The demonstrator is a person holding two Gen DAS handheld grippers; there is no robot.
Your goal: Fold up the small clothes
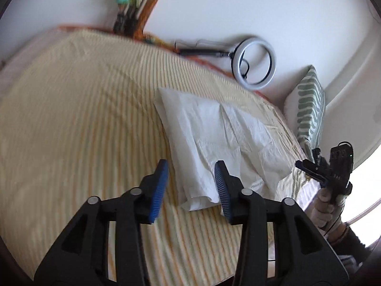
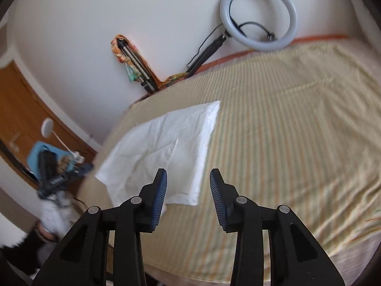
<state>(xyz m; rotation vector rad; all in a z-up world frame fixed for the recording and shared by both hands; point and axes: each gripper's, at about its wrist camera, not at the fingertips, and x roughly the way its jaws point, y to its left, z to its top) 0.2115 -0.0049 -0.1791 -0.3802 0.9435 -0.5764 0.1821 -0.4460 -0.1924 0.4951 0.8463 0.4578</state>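
Observation:
A white folded garment (image 1: 221, 143) lies flat on a bed with a yellow striped sheet (image 1: 83, 119). It also shows in the right wrist view (image 2: 164, 150). My left gripper (image 1: 191, 169) is open and empty, hovering just above the garment's near end. My right gripper (image 2: 188, 178) is open and empty, above the garment's near right corner. The right gripper and gloved hand show at the right edge of the left wrist view (image 1: 328, 166). The left gripper shows blurred at the left of the right wrist view (image 2: 62, 178).
A ring light (image 2: 259, 16) on a stand leans against the white wall behind the bed. A green-patterned pillow (image 1: 309, 109) stands at the bed's end. A tripod with colourful cloth (image 2: 133, 62) leans in the corner. A wooden door (image 2: 21, 109) is at left.

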